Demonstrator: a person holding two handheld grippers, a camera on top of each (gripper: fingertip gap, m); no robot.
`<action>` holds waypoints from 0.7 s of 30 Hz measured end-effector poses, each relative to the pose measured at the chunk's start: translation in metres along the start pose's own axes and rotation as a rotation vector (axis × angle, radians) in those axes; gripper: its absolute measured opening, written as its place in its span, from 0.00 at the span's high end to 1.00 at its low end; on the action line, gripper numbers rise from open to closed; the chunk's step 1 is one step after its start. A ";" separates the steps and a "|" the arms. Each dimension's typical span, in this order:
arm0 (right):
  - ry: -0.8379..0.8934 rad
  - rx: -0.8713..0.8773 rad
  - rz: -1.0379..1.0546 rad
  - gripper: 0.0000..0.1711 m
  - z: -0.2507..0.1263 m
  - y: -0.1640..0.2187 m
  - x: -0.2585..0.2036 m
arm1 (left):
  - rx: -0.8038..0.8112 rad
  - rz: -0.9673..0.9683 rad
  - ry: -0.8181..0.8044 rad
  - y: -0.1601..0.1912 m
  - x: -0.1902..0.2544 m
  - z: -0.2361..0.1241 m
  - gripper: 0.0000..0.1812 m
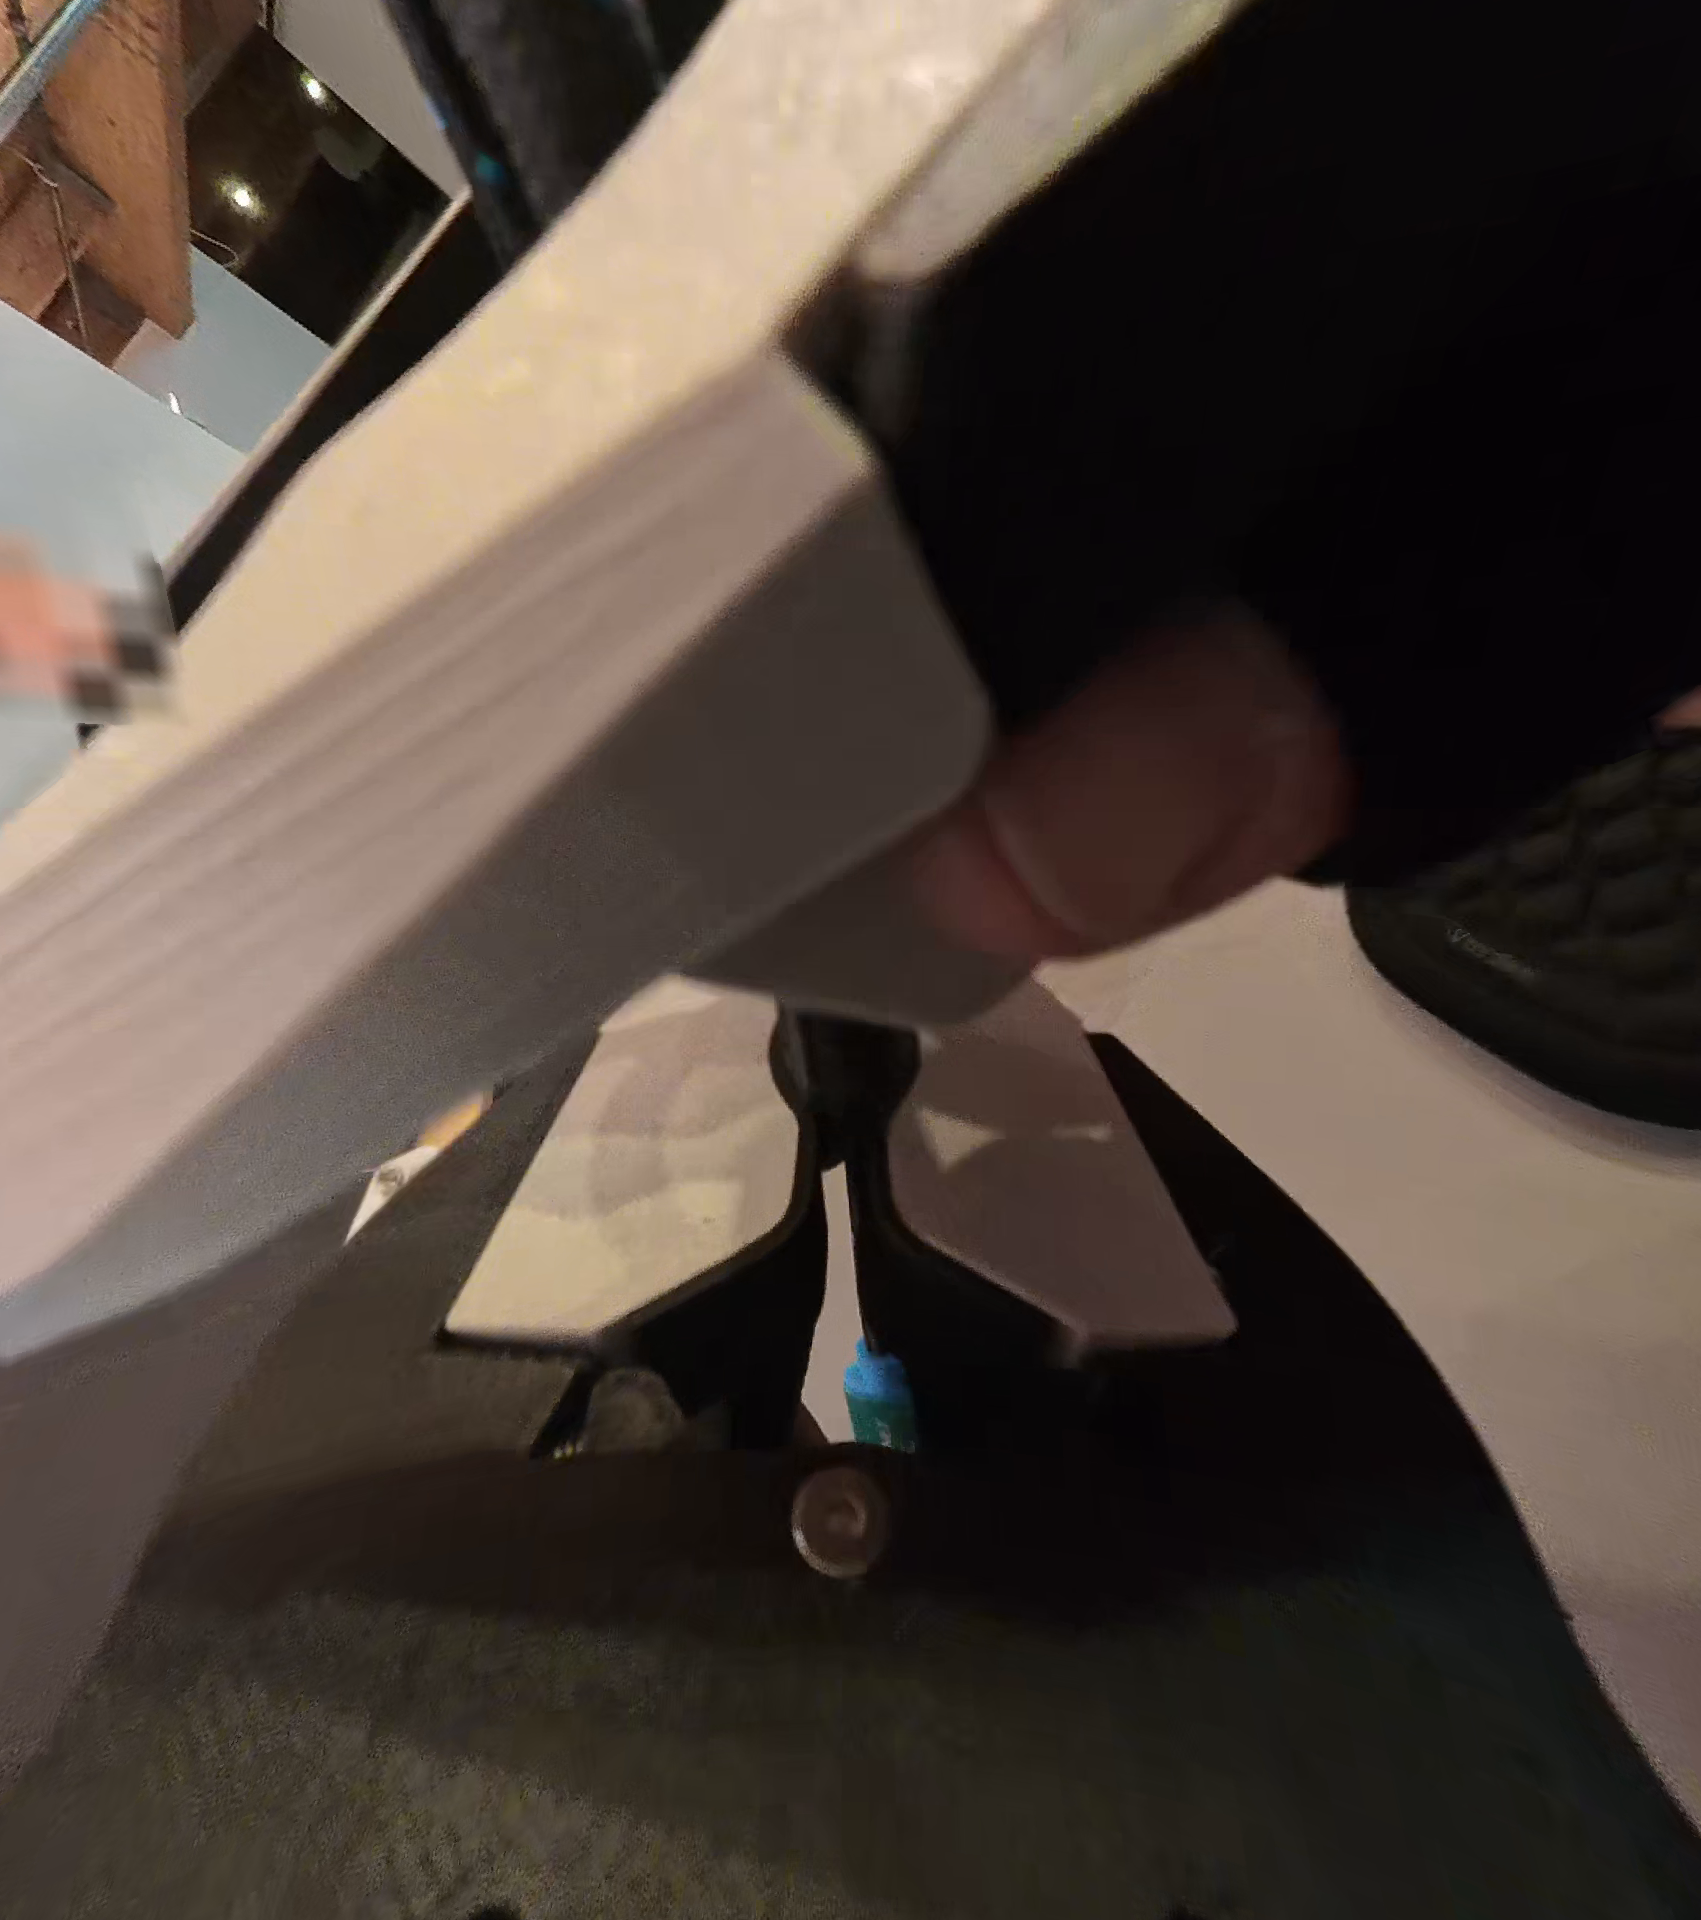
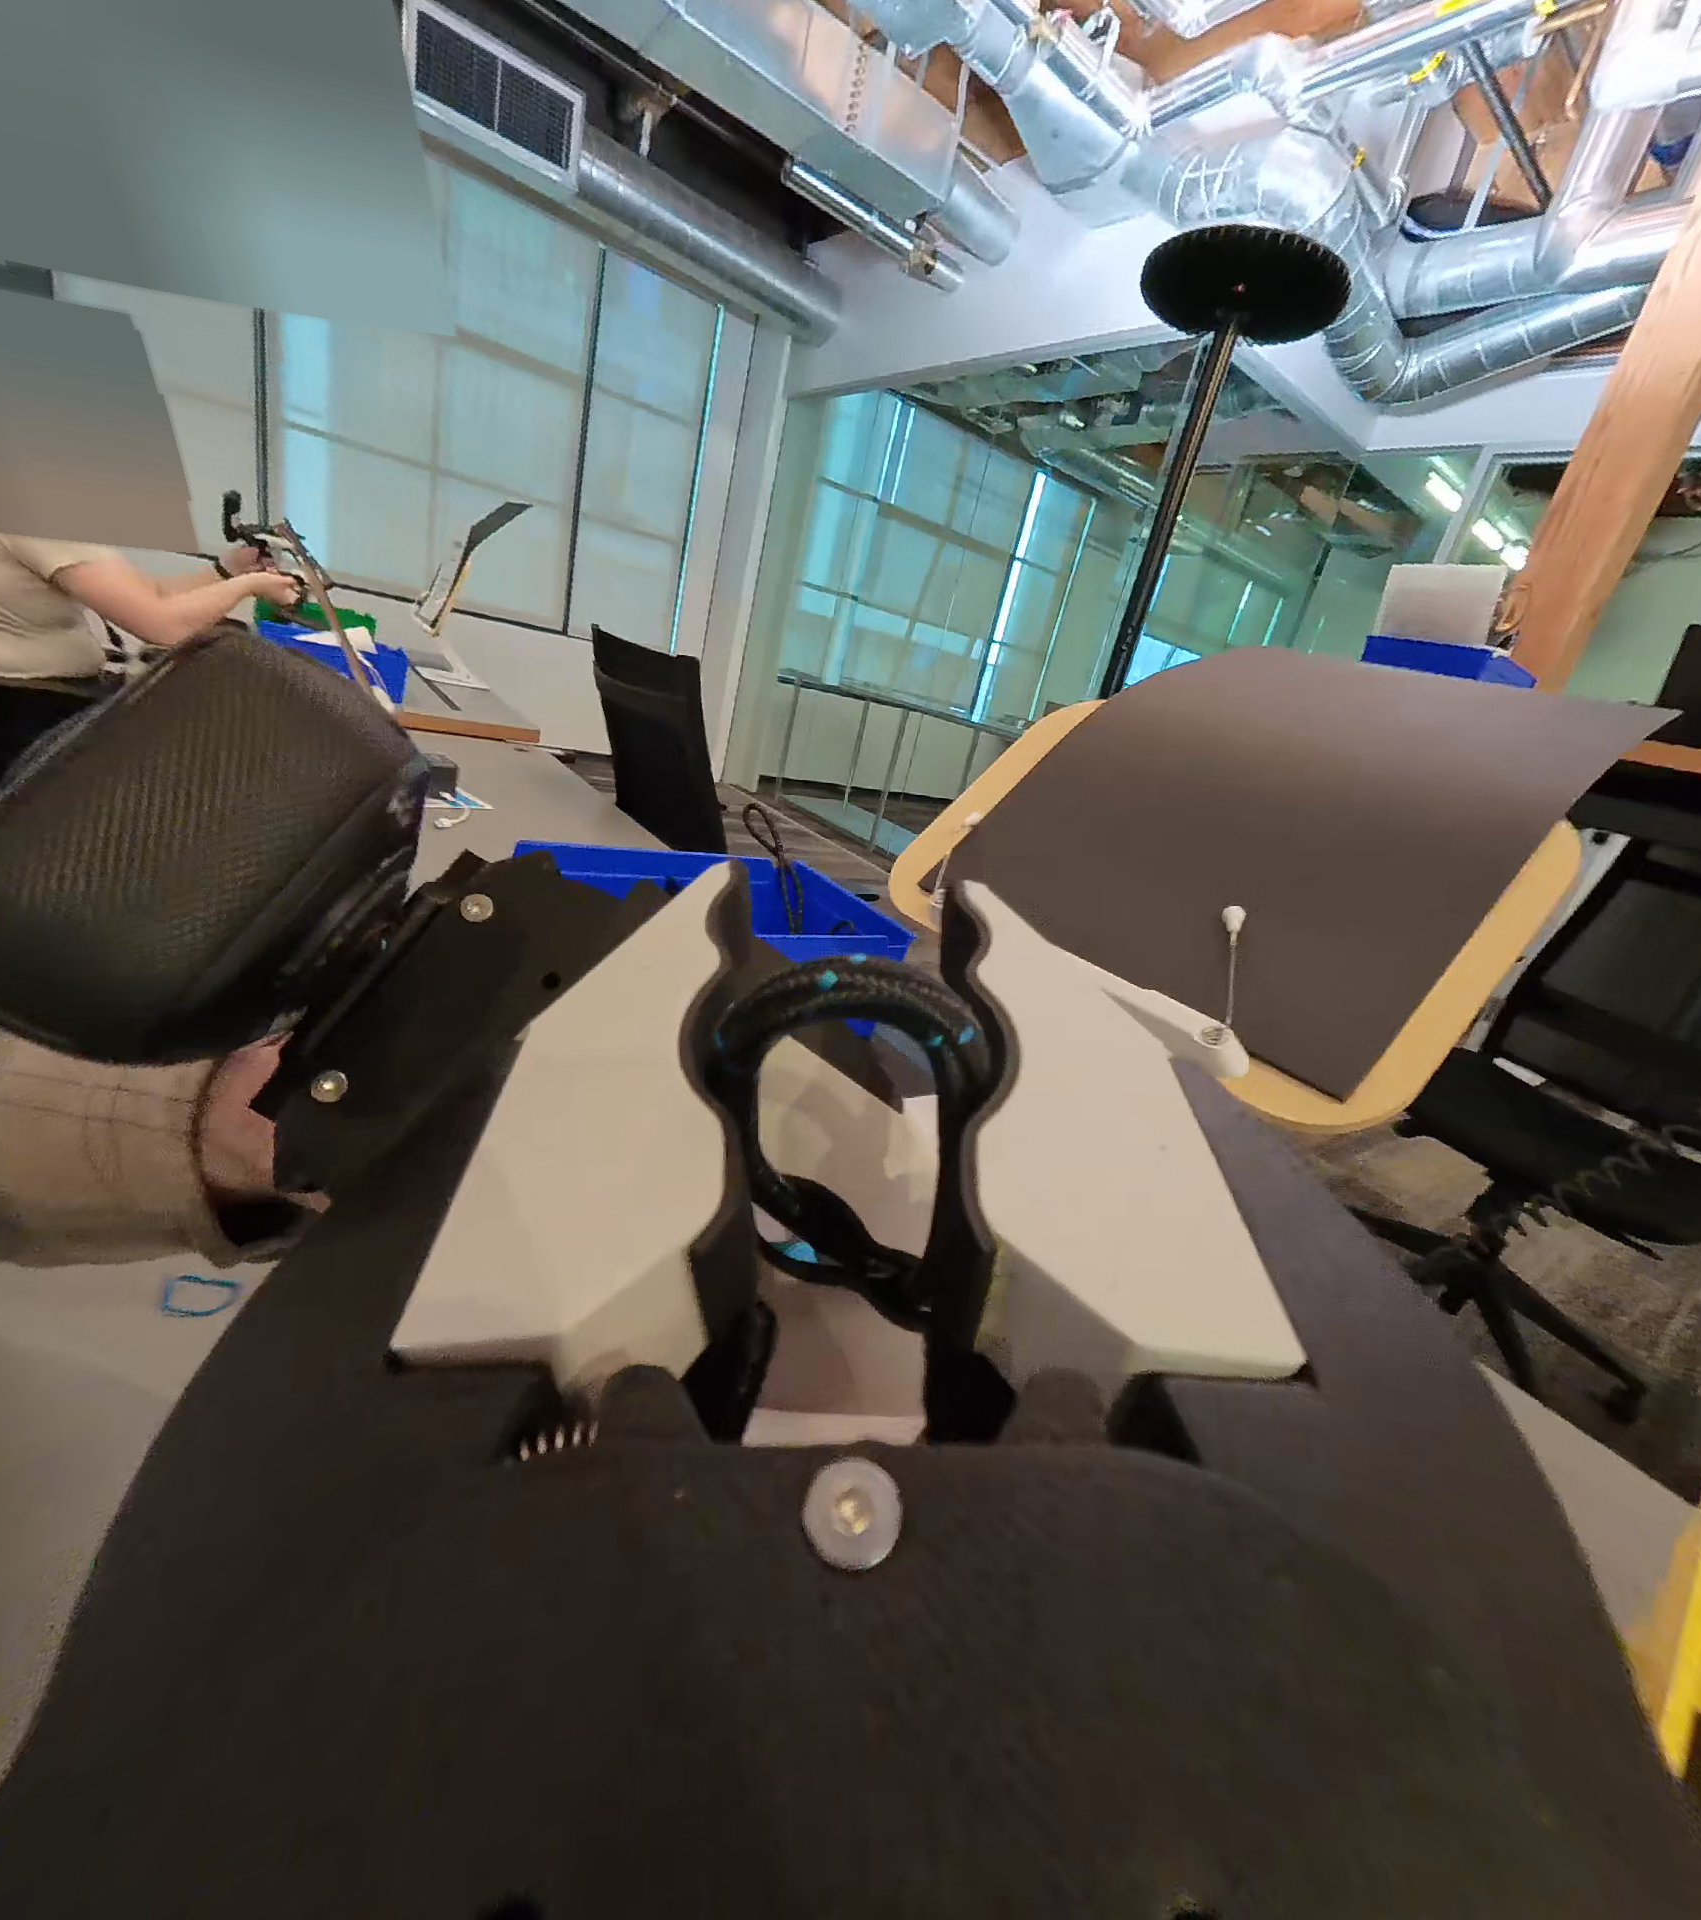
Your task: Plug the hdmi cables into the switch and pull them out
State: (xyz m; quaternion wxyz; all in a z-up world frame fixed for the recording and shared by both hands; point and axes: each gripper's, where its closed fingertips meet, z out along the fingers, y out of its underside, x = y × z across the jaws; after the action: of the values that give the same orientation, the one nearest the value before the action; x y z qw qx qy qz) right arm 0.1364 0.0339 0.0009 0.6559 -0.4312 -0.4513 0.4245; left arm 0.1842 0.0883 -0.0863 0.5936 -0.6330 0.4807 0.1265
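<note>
Two grippers: both hold cable.
Left gripper (image 1: 841, 1174): lower centre of its view, jaws pressed together on a thin black cable (image 1: 861, 1247); teal plug (image 1: 877, 1397) just below.
Right gripper (image 2: 846, 997): centre of its view, jaws pinching a looped braided cable (image 2: 830, 1003).
Switch: cannot tell.
Blue bin (image 2: 825, 904): behind the right fingers.

Open-plan office: desks (image 2: 513, 790), swivel chairs (image 2: 1594, 1049), glass partitions (image 2: 939, 582), exposed ducts (image 2: 1189, 135).
</note>
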 end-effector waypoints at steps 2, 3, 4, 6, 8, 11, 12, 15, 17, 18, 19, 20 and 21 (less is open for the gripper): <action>0.004 -0.006 -0.021 0.87 -0.002 -0.002 0.002 | 0.009 -0.021 0.008 -0.003 0.000 0.000 1.00; 0.005 -0.008 -0.033 0.89 -0.002 -0.002 0.002 | 0.011 -0.022 0.002 -0.003 -0.001 0.000 1.00; 0.011 -0.012 -0.060 0.91 -0.002 -0.003 0.001 | 0.019 -0.027 -0.004 -0.004 -0.002 0.000 1.00; 0.017 -0.021 -0.089 0.93 -0.001 -0.002 0.000 | 0.029 -0.041 -0.004 -0.005 -0.002 0.001 1.00; 0.000 -0.007 -0.070 0.94 -0.004 -0.004 0.000 | 0.044 -0.036 -0.013 -0.007 -0.002 0.000 0.98; -0.018 0.034 -0.001 0.96 -0.008 -0.008 0.004 | 0.080 -0.033 -0.013 -0.012 -0.002 -0.003 0.89; -0.030 0.053 0.034 0.96 -0.010 -0.010 0.005 | 0.098 -0.049 0.007 -0.015 -0.001 -0.006 0.83; -0.087 0.102 0.098 0.98 -0.018 -0.016 0.015 | 0.144 -0.124 0.090 -0.020 -0.001 -0.022 0.69; -0.135 0.129 0.104 0.98 -0.025 -0.021 0.017 | 0.140 -0.185 0.213 -0.019 0.000 -0.034 0.63; -0.179 0.131 0.110 0.98 -0.027 -0.023 0.014 | 0.141 -0.208 0.265 -0.019 -0.002 -0.041 0.61; -0.204 0.142 0.117 0.98 -0.028 -0.027 0.014 | 0.143 -0.218 0.323 -0.021 -0.002 -0.048 0.60; -0.222 0.141 0.113 0.98 -0.029 -0.029 0.013 | 0.140 -0.213 0.353 -0.023 -0.006 -0.053 0.58; -0.237 0.125 0.090 0.98 -0.028 -0.028 0.011 | 0.133 -0.192 0.345 -0.024 -0.013 -0.055 0.55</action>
State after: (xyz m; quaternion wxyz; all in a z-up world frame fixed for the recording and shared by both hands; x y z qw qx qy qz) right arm 0.1703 0.0318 0.0240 0.6039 -0.3563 -0.4784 0.5287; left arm 0.1733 0.0418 -0.0472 0.5522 -0.6476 0.5199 -0.0733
